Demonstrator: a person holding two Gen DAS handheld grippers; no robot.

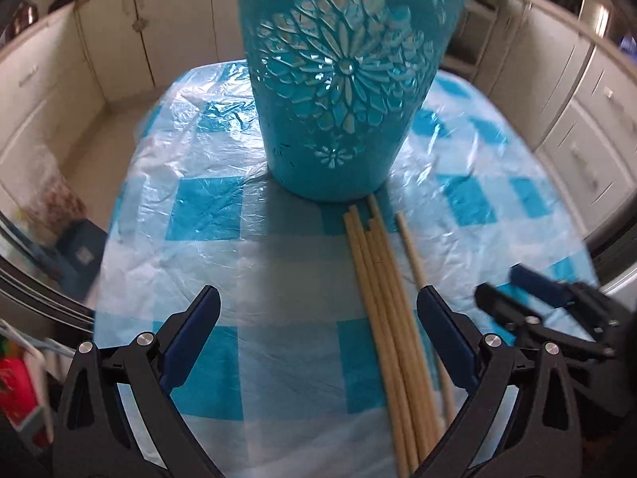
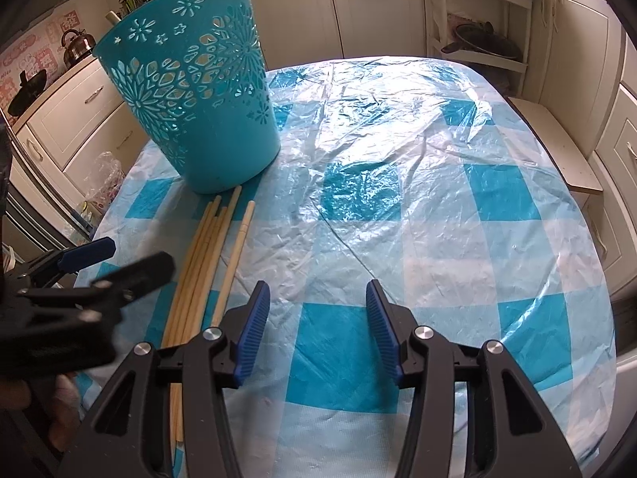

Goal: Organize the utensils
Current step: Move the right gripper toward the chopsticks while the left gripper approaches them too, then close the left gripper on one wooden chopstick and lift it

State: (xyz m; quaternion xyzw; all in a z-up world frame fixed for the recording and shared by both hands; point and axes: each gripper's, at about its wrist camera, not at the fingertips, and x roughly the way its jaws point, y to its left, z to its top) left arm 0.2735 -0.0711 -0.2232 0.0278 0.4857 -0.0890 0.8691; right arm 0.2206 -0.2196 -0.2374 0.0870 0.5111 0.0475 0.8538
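A teal cut-out plastic basket point(image 1: 342, 91) point(image 2: 191, 91) stands upright on the table. Several pale wooden chopsticks point(image 1: 382, 298) point(image 2: 207, 263) lie side by side on the cloth, their far ends at the basket's foot. My left gripper point(image 1: 318, 302) is open wide; most of the chopsticks lie between its fingers, close to the right one, and one lies past that finger's tip, with no pad pressing on any. It also shows, blurred, as the left gripper point(image 2: 135, 255) beside the chopsticks. My right gripper point(image 2: 317, 290) is open over bare cloth to the right of the chopsticks, nothing between its fingers.
The table point(image 2: 438, 199) wears a blue-and-white checked cloth under crinkled clear plastic. Cream cabinets ring it. A kettle point(image 2: 75, 46) sits on the left counter, a shelf rack point(image 2: 481, 40) stands at the back, and a wooden bench point(image 2: 557, 151) is at the right.
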